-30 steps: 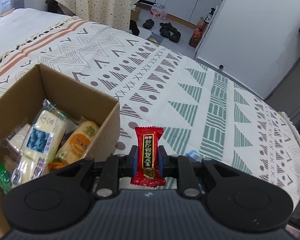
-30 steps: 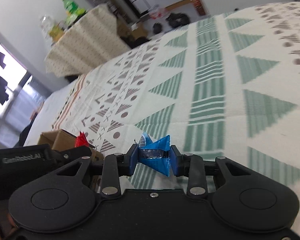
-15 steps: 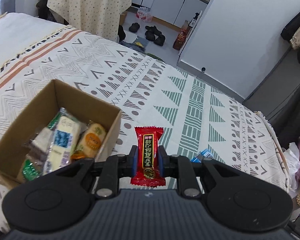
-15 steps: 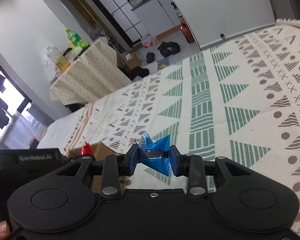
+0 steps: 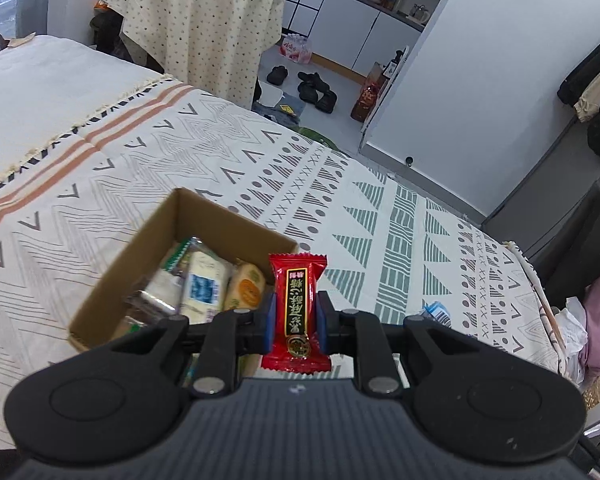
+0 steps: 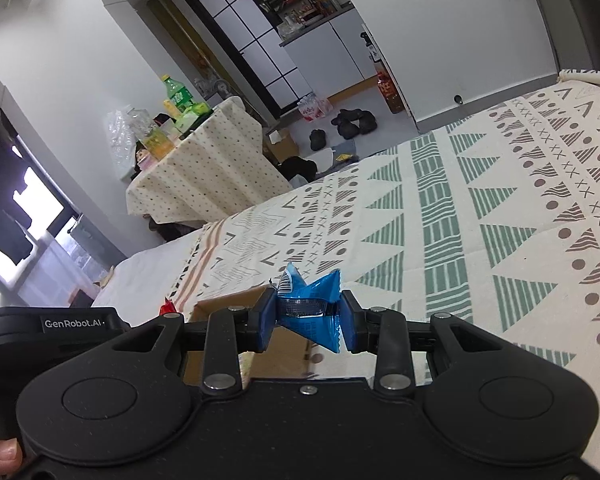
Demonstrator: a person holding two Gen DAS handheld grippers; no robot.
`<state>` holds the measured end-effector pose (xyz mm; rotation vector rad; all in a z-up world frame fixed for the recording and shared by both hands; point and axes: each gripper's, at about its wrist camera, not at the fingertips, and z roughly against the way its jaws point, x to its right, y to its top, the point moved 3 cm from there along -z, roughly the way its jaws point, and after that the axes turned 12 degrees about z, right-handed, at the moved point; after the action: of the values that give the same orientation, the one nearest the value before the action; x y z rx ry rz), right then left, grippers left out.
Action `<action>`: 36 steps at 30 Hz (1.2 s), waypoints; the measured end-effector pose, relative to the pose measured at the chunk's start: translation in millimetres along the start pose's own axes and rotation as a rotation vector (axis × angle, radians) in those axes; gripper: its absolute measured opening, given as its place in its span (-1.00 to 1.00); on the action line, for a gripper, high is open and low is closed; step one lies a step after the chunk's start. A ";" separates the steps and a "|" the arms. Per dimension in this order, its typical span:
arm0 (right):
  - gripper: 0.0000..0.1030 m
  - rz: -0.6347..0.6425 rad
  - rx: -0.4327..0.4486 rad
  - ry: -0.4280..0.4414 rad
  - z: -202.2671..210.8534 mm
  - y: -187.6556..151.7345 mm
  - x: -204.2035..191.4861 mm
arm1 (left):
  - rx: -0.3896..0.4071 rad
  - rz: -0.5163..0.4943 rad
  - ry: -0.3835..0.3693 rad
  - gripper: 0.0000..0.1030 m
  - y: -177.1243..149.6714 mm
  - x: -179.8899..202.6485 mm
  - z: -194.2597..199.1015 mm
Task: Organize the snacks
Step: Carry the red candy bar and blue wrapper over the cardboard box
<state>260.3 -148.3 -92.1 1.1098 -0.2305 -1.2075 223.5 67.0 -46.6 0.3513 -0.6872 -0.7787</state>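
On the patterned bed cover (image 5: pixel 380 216) stands a cardboard box (image 5: pixel 112 284) with snack packs inside, and above its right edge the left gripper (image 5: pixel 295 318) clamps a red candy (image 5: pixel 297 312), while the right gripper (image 6: pixel 306 320) squeezes a blue packet (image 6: pixel 312 312)

- The left gripper (image 5: pixel 294 318) has matt black plastic arms, blue pads (image 5: pixel 269 318) that look rubbery, and 2 shiny metal rivets.
- The red candy wrapper (image 5: pixel 296 308) it clamps is glossy, crinkled film.
- The right gripper (image 6: pixel 307 318) is the same matt black plastic with blue pads.
- The blue snack packet (image 6: pixel 312 314) squeezed there is shiny, creased foil-like film.
- The cardboard box (image 5: pixel 112 280) is dull brown, rough-edged paperboard.
- The packets (image 5: pixel 204 284) inside are glossy plastic.
- The bedspread (image 5: pixel 380 240) is matt woven cloth with a printed pattern.
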 end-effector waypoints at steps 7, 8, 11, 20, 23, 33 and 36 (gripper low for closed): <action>-0.36 0.013 0.019 -0.004 8.7 -0.5 -22.1 | -0.013 0.023 -0.008 -0.63 7.4 -24.5 12.4; -0.36 0.015 0.022 -0.004 9.9 -0.8 -25.0 | -0.013 0.026 -0.011 -0.63 8.9 -27.6 13.8; -0.36 0.018 0.026 -0.006 10.2 -2.4 -32.5 | -0.019 0.035 -0.013 -0.63 11.8 -36.3 16.8; -0.36 0.033 0.005 -0.003 2.5 -12.9 -52.1 | -0.047 0.066 -0.019 -0.63 18.1 -59.6 14.5; -0.36 0.041 -0.009 0.002 -3.7 -16.6 -58.9 | -0.058 0.082 -0.010 -0.63 19.0 -68.9 10.2; -0.36 0.079 -0.058 0.054 -29.7 -23.9 -91.5 | -0.094 0.139 0.042 -0.53 27.4 -99.7 -7.8; -0.36 0.088 -0.074 0.076 -37.6 -27.0 -101.2 | -0.107 0.162 0.055 -0.46 30.6 -107.0 -11.0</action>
<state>227.9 -41.9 -91.9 1.0678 -0.1732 -1.0853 192.2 167.3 -84.9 0.2162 -0.6114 -0.6462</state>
